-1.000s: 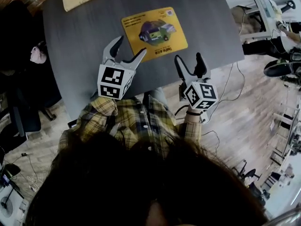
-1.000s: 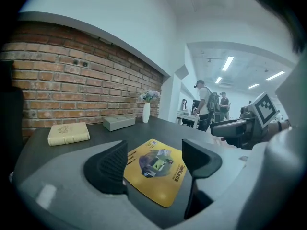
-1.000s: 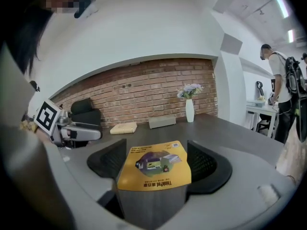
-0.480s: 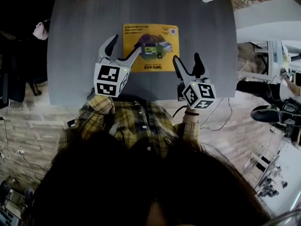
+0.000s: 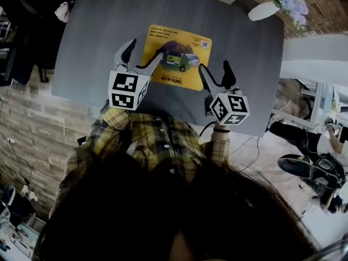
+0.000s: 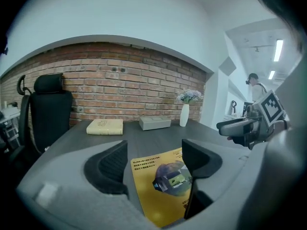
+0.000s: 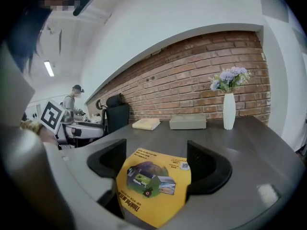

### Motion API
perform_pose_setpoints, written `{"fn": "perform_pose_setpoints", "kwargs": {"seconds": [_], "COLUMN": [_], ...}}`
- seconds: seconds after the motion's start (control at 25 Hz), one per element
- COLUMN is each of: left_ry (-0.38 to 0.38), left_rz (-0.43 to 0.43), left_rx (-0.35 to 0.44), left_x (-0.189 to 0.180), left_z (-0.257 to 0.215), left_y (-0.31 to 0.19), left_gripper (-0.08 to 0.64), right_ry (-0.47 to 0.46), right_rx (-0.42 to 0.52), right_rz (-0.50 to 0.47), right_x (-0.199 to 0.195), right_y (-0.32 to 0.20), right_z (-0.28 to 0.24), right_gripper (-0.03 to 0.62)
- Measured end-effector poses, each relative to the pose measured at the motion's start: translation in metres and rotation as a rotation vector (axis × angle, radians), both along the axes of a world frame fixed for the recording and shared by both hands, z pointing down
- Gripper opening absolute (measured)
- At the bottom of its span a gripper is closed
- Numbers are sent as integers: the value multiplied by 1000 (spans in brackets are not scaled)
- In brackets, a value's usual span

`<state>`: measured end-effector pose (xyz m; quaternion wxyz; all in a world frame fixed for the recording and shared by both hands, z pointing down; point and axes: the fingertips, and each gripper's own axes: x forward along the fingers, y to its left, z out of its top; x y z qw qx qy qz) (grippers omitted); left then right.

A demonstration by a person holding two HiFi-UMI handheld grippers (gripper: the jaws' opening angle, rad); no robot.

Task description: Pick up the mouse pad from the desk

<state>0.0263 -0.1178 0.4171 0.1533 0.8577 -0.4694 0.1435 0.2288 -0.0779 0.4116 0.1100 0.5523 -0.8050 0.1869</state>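
Note:
A yellow mouse pad (image 5: 175, 56) with a printed picture lies flat on the dark grey desk (image 5: 87, 53). It also shows between the jaws in the left gripper view (image 6: 165, 182) and the right gripper view (image 7: 152, 181). My left gripper (image 5: 140, 56) hovers open at the pad's near left corner. At the near right corner my right gripper (image 5: 213, 73) is open too. Neither holds anything. From the left gripper view the right gripper (image 6: 244, 126) shows at the right.
At the desk's far edge lie a tan book (image 6: 104, 126) and a grey box (image 6: 155, 123), with a white vase of flowers (image 5: 266, 8) at the far right. A black office chair (image 6: 45, 114) stands left of the desk. A brick wall runs behind it.
The head view has swung, so the desk and pad now sit tilted in it. Both grippers stay open at the pad's near edge, hardly moved relative to it.

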Motion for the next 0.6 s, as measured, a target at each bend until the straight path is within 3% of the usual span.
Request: {"fn": "perform_pose_setpoints", "kwargs": {"seconds": [0.28,0.6], "left_ry": [-27,-32], "left_rz": [-32,-7], "left_rx": [-4,-13], "left_x": [0,1], "left_z": [0,6], "left_y": [-2,-16], "left_gripper": [350,350], "right_ry": [-25,-11], "right_rx": [-17,-25], "right_rz": [-45,-47], "right_x": [-2,-10], "right_y": [-9,-26], "right_z": [9,13], "right_gripper": [373,373]}}
